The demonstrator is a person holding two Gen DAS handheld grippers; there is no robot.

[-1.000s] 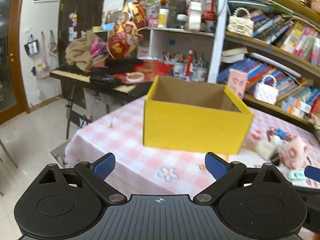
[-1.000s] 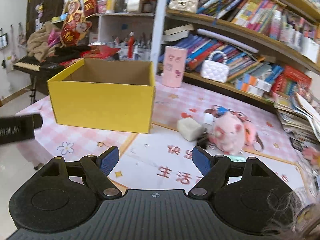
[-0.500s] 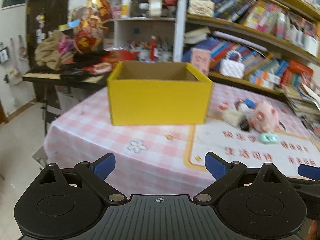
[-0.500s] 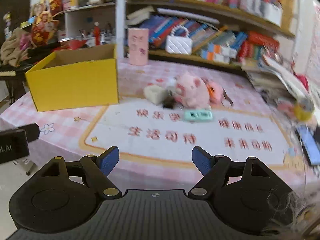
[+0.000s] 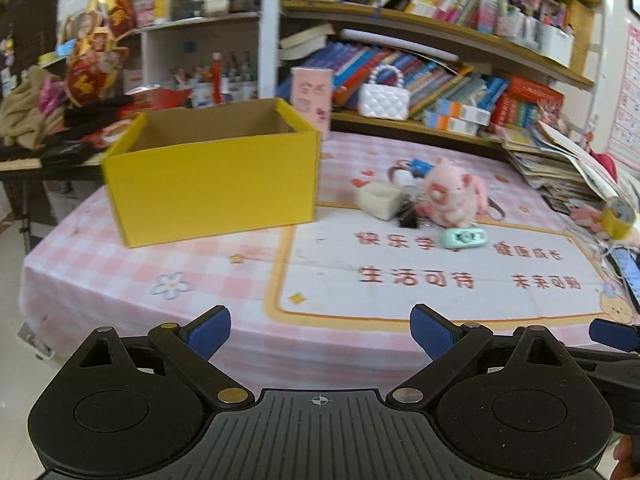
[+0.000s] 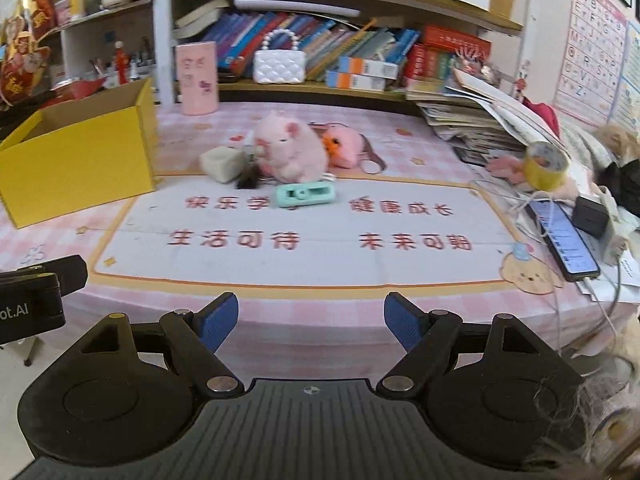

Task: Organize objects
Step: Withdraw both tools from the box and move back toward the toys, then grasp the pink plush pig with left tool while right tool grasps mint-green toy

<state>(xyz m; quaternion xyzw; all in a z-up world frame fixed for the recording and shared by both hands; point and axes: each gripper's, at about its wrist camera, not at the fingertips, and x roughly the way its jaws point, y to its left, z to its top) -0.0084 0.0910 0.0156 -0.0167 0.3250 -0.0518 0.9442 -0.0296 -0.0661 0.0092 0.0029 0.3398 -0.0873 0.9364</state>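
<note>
Both grippers, left gripper (image 5: 320,330) and right gripper (image 6: 311,322), released, empty. Approach step; next reach 12 o'clock for pink plush (image 6: 290,150), then yellow box (image 5: 212,172).

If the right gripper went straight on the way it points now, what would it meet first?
Probably the mint case lying on the mat, with the pink plush just behind it. The right gripper is open and short of the table edge, and depth is hard to judge.

Matt yellow cardboard box (image 5: 212,184); fluffy pink plush pig (image 6: 290,148); smooth printed tablecloth (image 6: 320,256); glossy tape roll (image 6: 546,166).
</note>
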